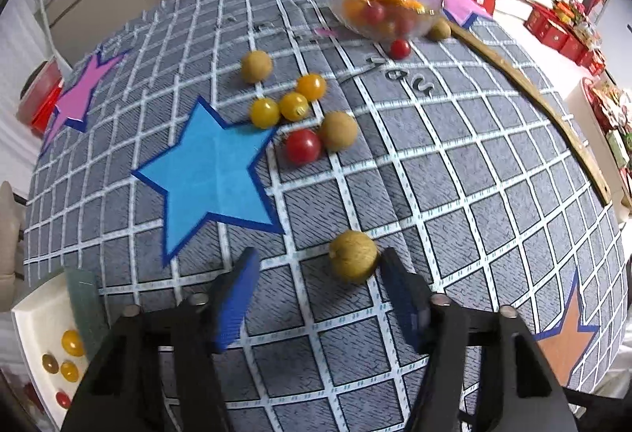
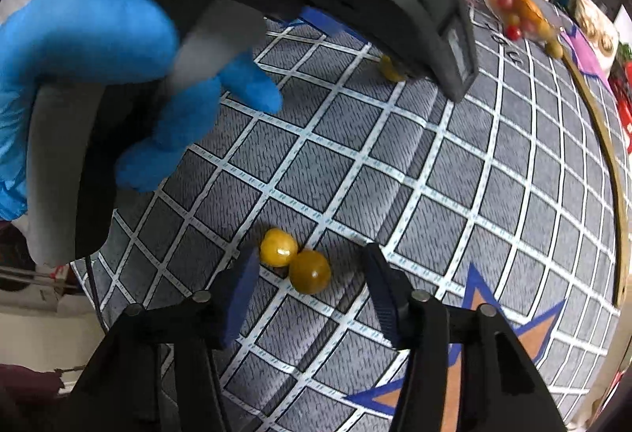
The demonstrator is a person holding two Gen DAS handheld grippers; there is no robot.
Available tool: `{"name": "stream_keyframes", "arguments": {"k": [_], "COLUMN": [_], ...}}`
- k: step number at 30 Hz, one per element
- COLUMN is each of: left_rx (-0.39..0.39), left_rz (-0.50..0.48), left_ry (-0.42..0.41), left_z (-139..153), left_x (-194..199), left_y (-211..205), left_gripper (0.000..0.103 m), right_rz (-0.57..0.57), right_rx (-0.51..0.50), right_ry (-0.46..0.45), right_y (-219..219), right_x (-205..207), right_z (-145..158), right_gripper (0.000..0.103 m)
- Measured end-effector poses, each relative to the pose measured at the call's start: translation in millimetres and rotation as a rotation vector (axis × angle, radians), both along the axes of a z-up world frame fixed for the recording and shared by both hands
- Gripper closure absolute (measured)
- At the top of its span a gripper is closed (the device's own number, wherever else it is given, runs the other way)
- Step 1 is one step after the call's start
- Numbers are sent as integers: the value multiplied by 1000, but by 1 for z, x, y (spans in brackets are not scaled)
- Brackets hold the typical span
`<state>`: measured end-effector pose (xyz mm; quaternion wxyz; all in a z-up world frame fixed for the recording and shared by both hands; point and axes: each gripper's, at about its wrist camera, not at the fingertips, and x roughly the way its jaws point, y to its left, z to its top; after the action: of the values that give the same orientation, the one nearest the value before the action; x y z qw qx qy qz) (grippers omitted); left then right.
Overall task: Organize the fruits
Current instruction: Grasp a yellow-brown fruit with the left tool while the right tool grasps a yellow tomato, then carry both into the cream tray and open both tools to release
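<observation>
In the left wrist view my left gripper [image 1: 318, 262] is open, low over the checked cloth. A tan longan [image 1: 352, 256] lies between its fingertips, against the right finger. Beyond lie a red tomato [image 1: 303, 146], another longan [image 1: 338, 130], three yellow tomatoes [image 1: 293, 106] and a far longan [image 1: 256, 66]. A glass bowl [image 1: 385, 7] holds mixed fruit. In the right wrist view my right gripper [image 2: 312, 260] is open around a yellow tomato [image 2: 279, 247] and a darker amber fruit [image 2: 309, 271] that touch each other.
A white tray [image 1: 35, 317] with several small fruits sits at the lower left edge. A blue star patch [image 1: 213, 171] lies left of the fruit cluster. A blue-gloved hand [image 2: 98, 48] holding the left gripper fills the upper left of the right wrist view. The table's wooden rim [image 1: 553, 112] runs on the right.
</observation>
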<state>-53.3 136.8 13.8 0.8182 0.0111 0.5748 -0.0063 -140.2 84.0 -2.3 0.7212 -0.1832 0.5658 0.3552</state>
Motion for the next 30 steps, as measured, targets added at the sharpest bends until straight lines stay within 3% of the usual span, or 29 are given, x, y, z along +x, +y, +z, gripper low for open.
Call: {"name": "stream_keyframes", "arguments": {"k": [3, 5, 7, 8, 17, 25, 30], "left_rx": [2, -16, -19, -23, -70, -99, -104], "left_rz": [2, 1, -7, -10, 37, 82, 140], "left_ry": [9, 10, 5, 5, -11, -20, -28], "left_z": [-3, -4, -3, -3, 12, 26, 35], "left_x": [0, 1, 1, 0, -25, -55, -79], "left_y": [-1, 0, -1, 0, 20, 43, 62], "left_gripper": [54, 68, 75, 76, 76, 76, 76], "right_rz": [25, 30, 16, -1, -262, -337, -327], "right_rx": [-6, -7, 4, 22, 128, 152, 155], "right_ry": [-13, -15, 4, 34, 220, 272, 273], "right_y": [8, 13, 10, 3, -52, -75, -53], "right_x": [-2, -4, -3, -3, 34, 57, 61], "right_z": [0, -1, -1, 0, -2, 1, 9], "right_gripper": [68, 69, 80, 80, 80, 80, 80]}}
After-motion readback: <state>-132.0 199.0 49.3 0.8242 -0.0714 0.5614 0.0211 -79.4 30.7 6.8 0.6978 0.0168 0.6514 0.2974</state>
